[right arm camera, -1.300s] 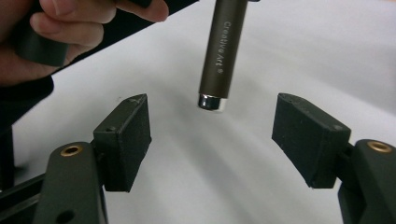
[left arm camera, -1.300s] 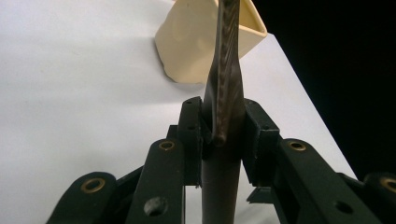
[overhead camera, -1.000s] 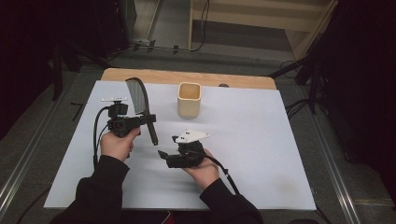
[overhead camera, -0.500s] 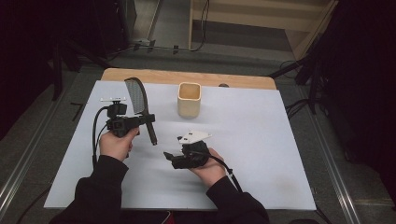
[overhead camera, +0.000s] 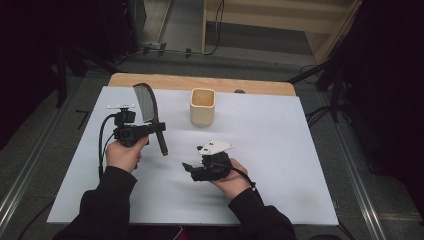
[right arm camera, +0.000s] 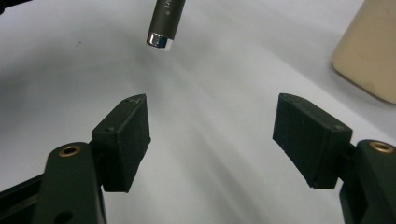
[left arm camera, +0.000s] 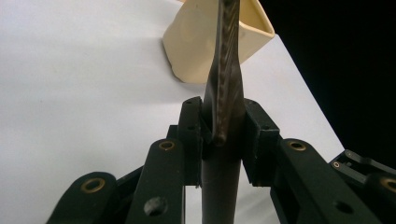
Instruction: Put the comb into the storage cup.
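My left gripper (overhead camera: 150,129) is shut on a dark utensil (overhead camera: 145,102) and holds it above the white table at the left. The utensil's flat textured blade points up and away, and its round handle (overhead camera: 162,142) slants down to the right. In the left gripper view the pads (left arm camera: 256,135) clamp the utensil (left arm camera: 226,70) where blade meets handle. My right gripper (overhead camera: 186,166) lies low near the table's middle, pointing left, open and with nothing between its pads. In the right gripper view the pads (right arm camera: 125,140) stand wide apart, with the handle's metal end (right arm camera: 161,37) hanging ahead of them.
A cream square cup (overhead camera: 202,106) stands upright behind the two grippers, seen also as the cup (left arm camera: 191,42) past the blade and the cup (right arm camera: 369,51) at right. The white sheet (overhead camera: 280,150) covers a wooden table; dark floor and cables lie around it.
The right hand has drifted slightly to the right. The left hand and the utensil have kept still.
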